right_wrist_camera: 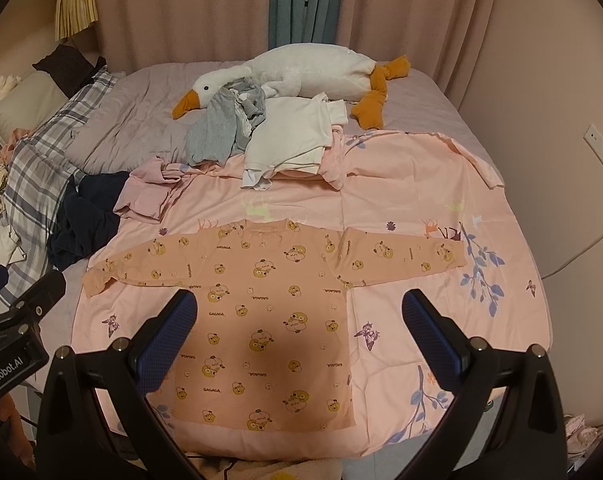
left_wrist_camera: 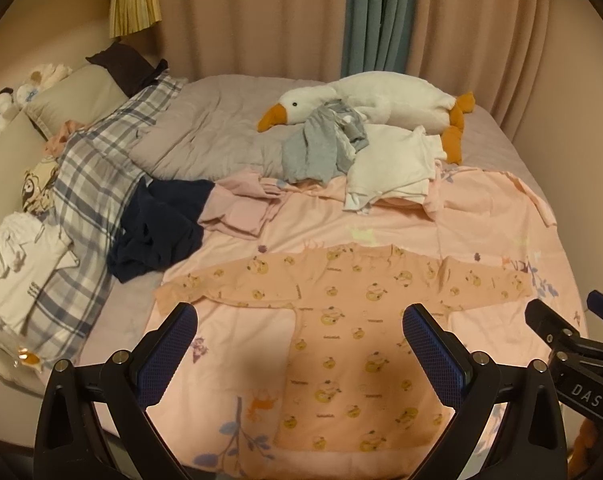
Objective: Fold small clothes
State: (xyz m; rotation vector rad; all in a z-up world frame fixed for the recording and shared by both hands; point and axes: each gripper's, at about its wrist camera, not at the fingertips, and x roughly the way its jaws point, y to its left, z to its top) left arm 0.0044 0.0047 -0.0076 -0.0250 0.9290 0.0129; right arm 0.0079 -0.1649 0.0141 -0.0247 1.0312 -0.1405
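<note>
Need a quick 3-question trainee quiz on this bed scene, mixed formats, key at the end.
1. True or false: the orange printed top lies spread flat on the pink sheet with both sleeves out to the sides.
2. Multiple choice: what lies against the plush goose? A) the navy garment B) the grey and white clothes pile C) the orange printed top
3. Fill in: the left gripper and the right gripper are both ____ and hold nothing.

Key: 1 true. 2 B: the grey and white clothes pile sits against the goose, while the navy garment lies apart, towards the plaid bedding. 3 open.
</note>
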